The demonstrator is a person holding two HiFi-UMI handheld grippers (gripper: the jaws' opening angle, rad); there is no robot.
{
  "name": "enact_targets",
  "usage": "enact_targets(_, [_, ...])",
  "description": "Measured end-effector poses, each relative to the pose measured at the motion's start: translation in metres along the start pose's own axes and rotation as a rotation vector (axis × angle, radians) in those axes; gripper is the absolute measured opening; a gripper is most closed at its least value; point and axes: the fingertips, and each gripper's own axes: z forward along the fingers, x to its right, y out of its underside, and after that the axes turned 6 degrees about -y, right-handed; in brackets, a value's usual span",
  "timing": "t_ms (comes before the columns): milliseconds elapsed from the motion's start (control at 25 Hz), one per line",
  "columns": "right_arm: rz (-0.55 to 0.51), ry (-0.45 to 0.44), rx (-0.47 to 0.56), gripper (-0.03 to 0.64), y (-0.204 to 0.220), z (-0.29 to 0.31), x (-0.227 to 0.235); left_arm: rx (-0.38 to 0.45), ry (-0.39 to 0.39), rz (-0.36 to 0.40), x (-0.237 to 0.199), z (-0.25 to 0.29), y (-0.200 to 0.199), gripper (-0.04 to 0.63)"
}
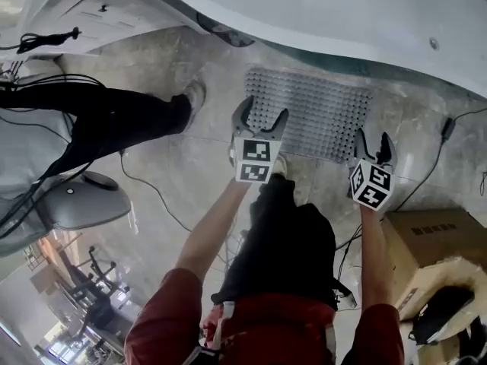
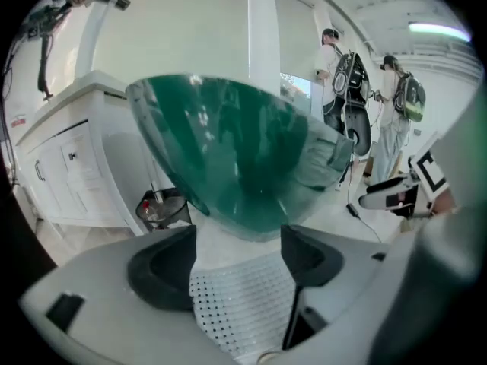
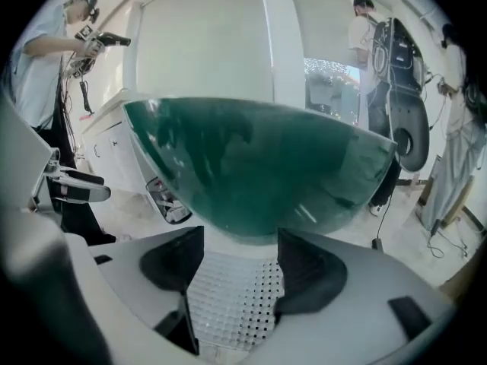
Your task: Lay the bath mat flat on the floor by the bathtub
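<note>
Left gripper (image 1: 259, 122): we see its jaws apart, holding nothing, at the near left corner of the bath mat (image 1: 312, 112).
Bath mat: flat on the floor (image 1: 190, 175), just beside the bathtub (image 1: 342, 14).
Right gripper (image 1: 374, 144): we see its jaws apart and empty at the near right corner.

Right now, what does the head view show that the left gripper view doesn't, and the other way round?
Only the head view: the whole bath mat spread flat, a cardboard box at the right, and the person's own red sleeves. Only the left gripper view: a white cabinet at the left and two standing people in the background. Both: the mat, the bathtub beyond it, and the left tongs, open over the mat's near edge.
</note>
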Motion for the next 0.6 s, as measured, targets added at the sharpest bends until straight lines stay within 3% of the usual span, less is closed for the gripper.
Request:
enact_targets(160, [-0.008,-0.014,0.033,0.301,-0.059,-0.059,-0.014,0.023,-0.014,-0.049,-0.004,-0.059,-0.059,0.328])
enact_targets(600, [0.035,-0.066,0.165,0.301,-0.205,-0.208,-0.047,0.133,0.006,-0.061,0.021,-0.202,-0.214,0.327])
